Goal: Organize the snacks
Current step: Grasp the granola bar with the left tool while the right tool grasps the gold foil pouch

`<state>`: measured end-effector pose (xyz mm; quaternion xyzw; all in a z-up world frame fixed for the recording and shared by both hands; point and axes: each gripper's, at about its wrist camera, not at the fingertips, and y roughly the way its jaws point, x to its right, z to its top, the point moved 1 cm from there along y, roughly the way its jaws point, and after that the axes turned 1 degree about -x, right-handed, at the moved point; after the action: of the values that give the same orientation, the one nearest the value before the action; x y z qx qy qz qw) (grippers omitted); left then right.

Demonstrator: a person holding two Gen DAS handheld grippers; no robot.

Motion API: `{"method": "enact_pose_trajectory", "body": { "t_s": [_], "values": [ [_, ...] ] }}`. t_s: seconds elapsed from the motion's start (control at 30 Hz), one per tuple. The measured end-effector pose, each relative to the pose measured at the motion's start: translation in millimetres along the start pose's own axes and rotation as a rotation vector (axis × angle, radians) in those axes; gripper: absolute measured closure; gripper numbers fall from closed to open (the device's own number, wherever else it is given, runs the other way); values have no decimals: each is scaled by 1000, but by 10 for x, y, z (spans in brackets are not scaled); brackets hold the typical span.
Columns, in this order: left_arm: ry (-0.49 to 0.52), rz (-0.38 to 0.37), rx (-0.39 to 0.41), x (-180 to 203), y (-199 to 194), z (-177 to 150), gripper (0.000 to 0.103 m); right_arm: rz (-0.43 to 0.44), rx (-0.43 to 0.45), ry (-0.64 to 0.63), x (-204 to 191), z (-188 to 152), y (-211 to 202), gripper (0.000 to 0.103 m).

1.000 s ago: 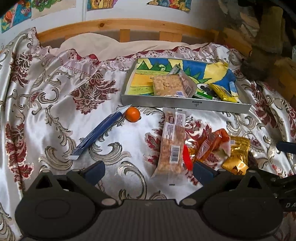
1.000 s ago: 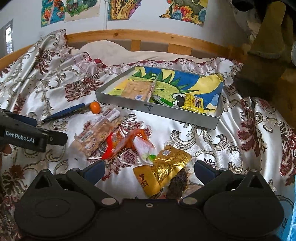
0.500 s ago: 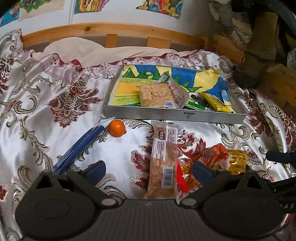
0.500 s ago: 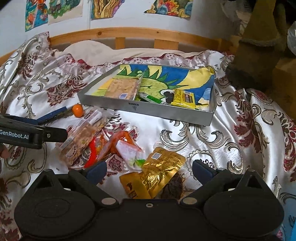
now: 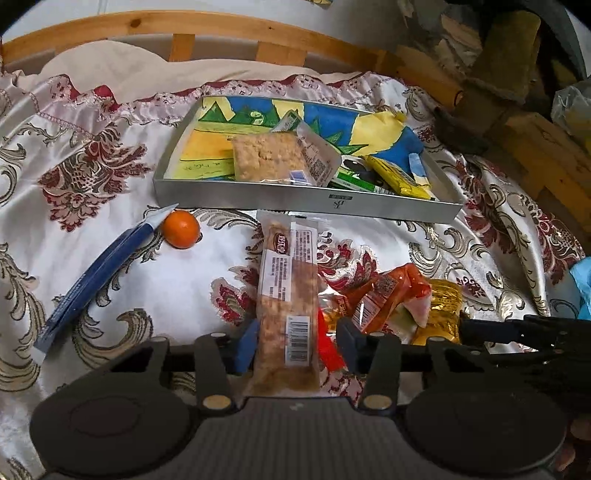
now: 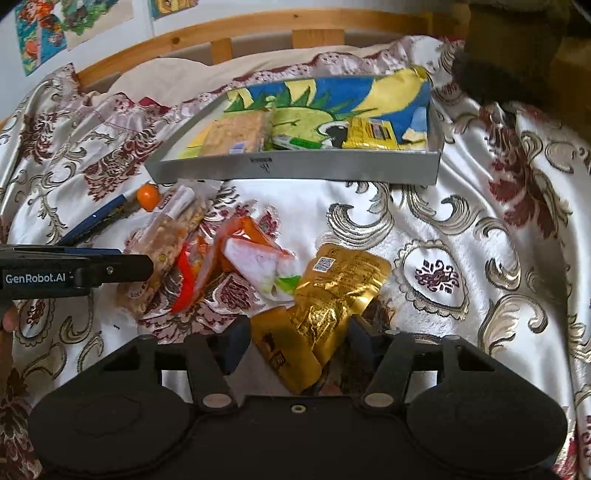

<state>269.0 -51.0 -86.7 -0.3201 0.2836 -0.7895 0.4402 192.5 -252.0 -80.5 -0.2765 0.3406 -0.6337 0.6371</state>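
A long clear-wrapped cereal bar [image 5: 288, 306] lies on the bed between my left gripper's [image 5: 295, 341] open fingers, the left pad at its edge. It also shows in the right wrist view [image 6: 166, 236]. My right gripper [image 6: 299, 341] is open around two gold pouches [image 6: 332, 291]; I cannot tell whether the pads touch them. Orange and red packets [image 5: 384, 299] lie between the two grippers. The grey tray [image 5: 306, 203] holds a rice-crisp pack [image 5: 269, 157] and a yellow packet [image 5: 399, 173].
A small orange [image 5: 181, 229] and a blue flat packet [image 5: 96, 280] lie left of the bar. The wooden headboard [image 5: 221, 26] runs behind the tray. The left gripper's body [image 6: 74, 271] shows at the right wrist view's left edge.
Both grippers have moved forward and down and their fingers have narrowed. The left now straddles the cereal bar; the right now straddles the gold pouches.
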Motion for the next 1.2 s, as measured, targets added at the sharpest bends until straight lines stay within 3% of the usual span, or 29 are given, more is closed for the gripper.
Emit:
{"method": "enact_pose_trajectory", "body": {
  "t_s": [0.13, 0.23, 0.37, 0.43, 0.5, 0.67, 0.87, 0.93, 0.97, 1.17, 1.2],
  "values": [
    [-18, 5, -27, -50, 85, 4, 63, -17, 18, -31, -41, 24, 60, 41],
    [-41, 4, -41, -83, 118, -13, 64, -27, 19, -68, -95, 26, 119, 35],
    [-42, 21, -51, -29, 86, 3, 65, -57, 30, -140, -182, 4, 160, 35],
    [-74, 5, -65, -10, 74, 5, 66, -79, 29, -168, -212, -3, 167, 38],
    [-105, -19, -82, 18, 58, 0, 66, -113, 25, -193, -257, 6, 148, 53],
    [-134, -42, -117, 88, -19, -64, 66, -146, 20, -223, -315, 0, 99, 63],
    [-145, -52, -119, 170, -146, -139, 66, -221, 82, -415, -530, -131, -4, 70],
    [-158, -57, -108, 188, -208, -159, 66, -260, 111, -489, -607, -179, -51, 87],
    [-163, -58, -104, 199, -236, -164, 66, -274, 111, -518, -637, -201, -64, 103],
    [-173, -58, -77, 240, -375, -164, 66, -196, 29, -461, -565, -266, -18, 103],
    [-173, -54, -72, 246, -392, -161, 66, -177, 24, -425, -549, -253, -44, 95]
  ]
}}
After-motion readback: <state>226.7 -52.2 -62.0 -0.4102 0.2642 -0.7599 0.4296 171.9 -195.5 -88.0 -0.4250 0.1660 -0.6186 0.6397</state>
